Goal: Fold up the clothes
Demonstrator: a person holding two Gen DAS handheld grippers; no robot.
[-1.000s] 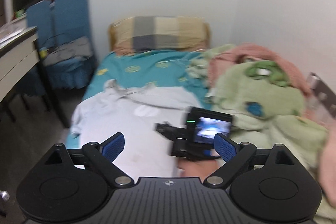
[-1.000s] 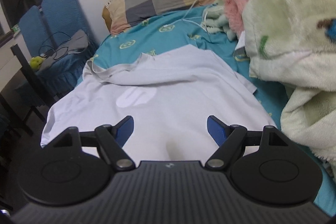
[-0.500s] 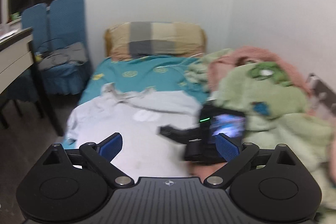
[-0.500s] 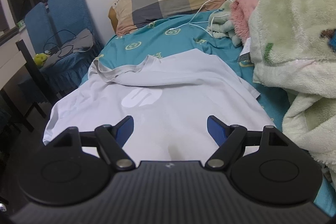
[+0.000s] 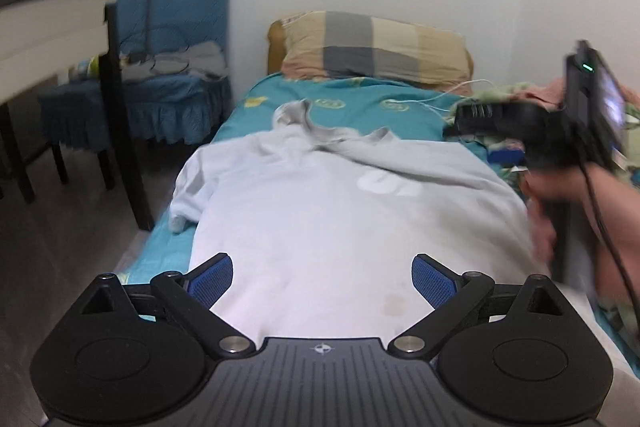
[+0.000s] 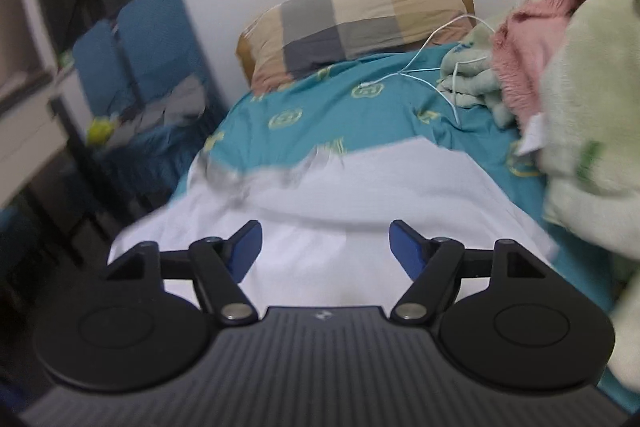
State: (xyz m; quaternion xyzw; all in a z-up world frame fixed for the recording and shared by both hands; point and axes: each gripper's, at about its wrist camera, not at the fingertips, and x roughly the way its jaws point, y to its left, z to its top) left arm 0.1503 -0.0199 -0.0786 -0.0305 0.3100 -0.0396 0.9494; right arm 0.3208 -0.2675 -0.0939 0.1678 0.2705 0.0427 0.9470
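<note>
Shirt (image 5: 320, 211) spread on bed (image 5: 360, 111), ahead of both jaws. Left gripper (image 5: 322, 277) wide open, empty. Right gripper (image 6: 326, 247) wide open, empty.

Right gripper (image 6: 326, 247): jaws spread wide, nothing between them. Under and ahead of it: white shirt (image 6: 360, 195) spread on teal bedsheet (image 6: 328, 111), collar blurred. Farther ahead: checked pillow (image 6: 360, 23), white cable (image 6: 436, 75). To the right: green blanket (image 6: 592, 131), pink blanket (image 6: 560, 27). To the left: blue chair (image 6: 140, 43).
</note>
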